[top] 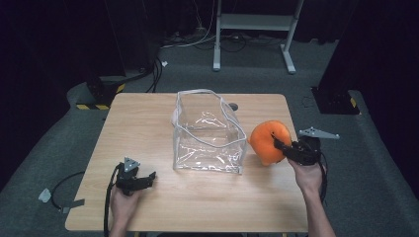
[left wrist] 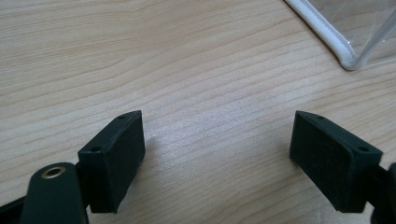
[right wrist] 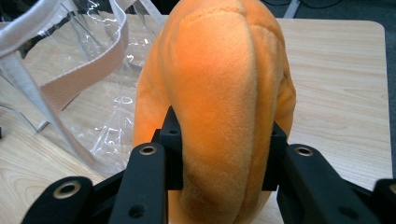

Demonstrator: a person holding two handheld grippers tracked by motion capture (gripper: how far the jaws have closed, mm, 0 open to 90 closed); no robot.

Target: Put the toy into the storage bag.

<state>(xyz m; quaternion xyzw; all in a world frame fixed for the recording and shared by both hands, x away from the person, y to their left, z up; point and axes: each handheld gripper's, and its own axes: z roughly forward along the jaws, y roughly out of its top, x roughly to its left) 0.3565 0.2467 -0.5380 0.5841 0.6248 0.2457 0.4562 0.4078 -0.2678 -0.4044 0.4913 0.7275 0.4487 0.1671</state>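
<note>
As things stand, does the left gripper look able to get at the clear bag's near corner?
Probably yes: the left gripper rests open on bare table, and nothing lies between it and the clear bag.

A clear plastic bag (top: 208, 133) stands open-topped mid-tabletop (top: 148, 123), blocking the straight path between the two sides; bare wood lies open to its left, front and far right corner.

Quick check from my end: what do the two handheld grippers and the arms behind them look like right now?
Both are black. The left gripper and right gripper each carry a grey three-cornered plate on top and trail a black cable. The fingers are blocky black pads with small screw holes, on black links with brass-ringed holes. Forearms are bare, no sleeves visible.
</note>
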